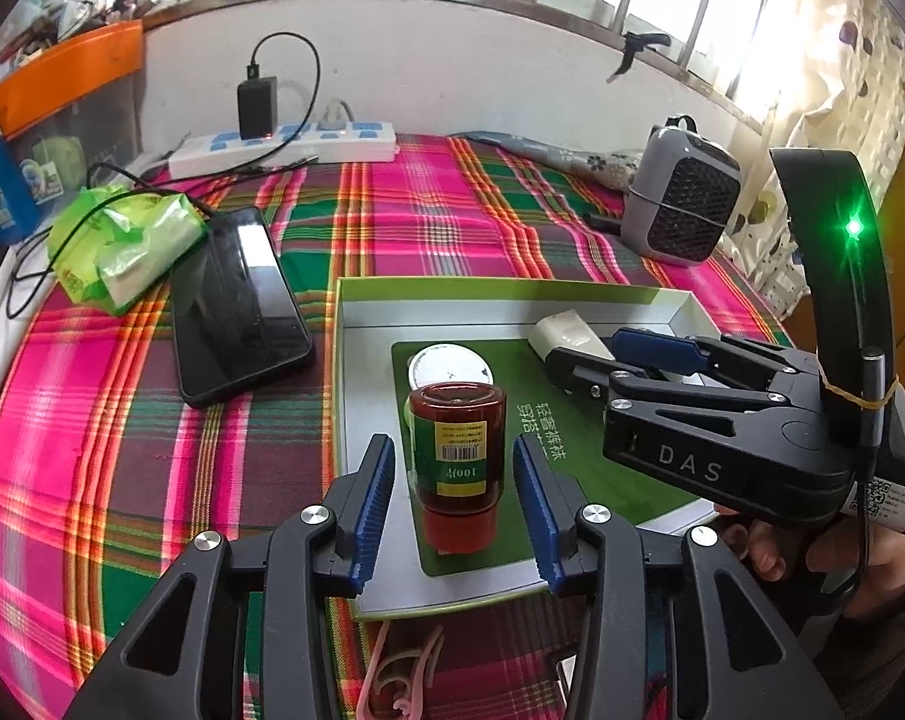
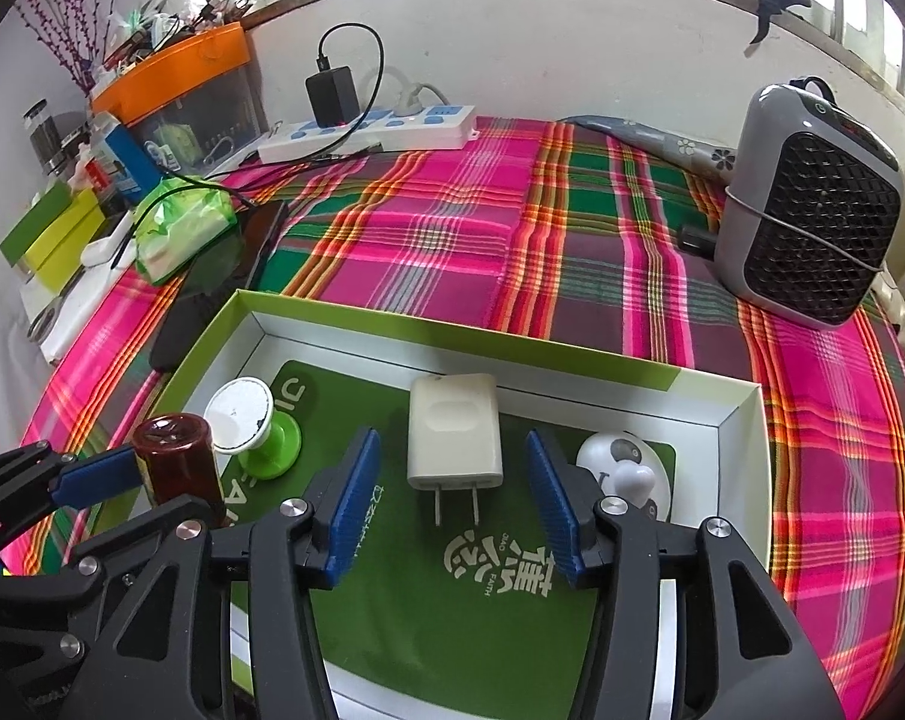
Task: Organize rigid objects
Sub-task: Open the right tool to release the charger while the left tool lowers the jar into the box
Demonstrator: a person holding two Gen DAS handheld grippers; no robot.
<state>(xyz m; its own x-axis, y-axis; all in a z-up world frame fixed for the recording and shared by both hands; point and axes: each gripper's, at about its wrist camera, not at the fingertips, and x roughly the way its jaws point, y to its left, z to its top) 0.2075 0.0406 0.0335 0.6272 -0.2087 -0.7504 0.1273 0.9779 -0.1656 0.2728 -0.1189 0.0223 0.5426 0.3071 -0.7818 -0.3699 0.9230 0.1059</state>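
Note:
A shallow white box with a green rim lies on the plaid cloth. Inside it, a dark red bottle stands upside down on its red cap. My left gripper is open, its blue pads flanking the bottle with narrow gaps. Behind the bottle is a white-topped green spool. A white plug charger lies flat, prongs toward me. My right gripper is open just short of it. A white round gadget sits at the box's right end.
A black phone and a green tissue pack lie left of the box. A white power strip runs along the back wall. A grey fan heater stands at the right. A pink clip lies by the near edge.

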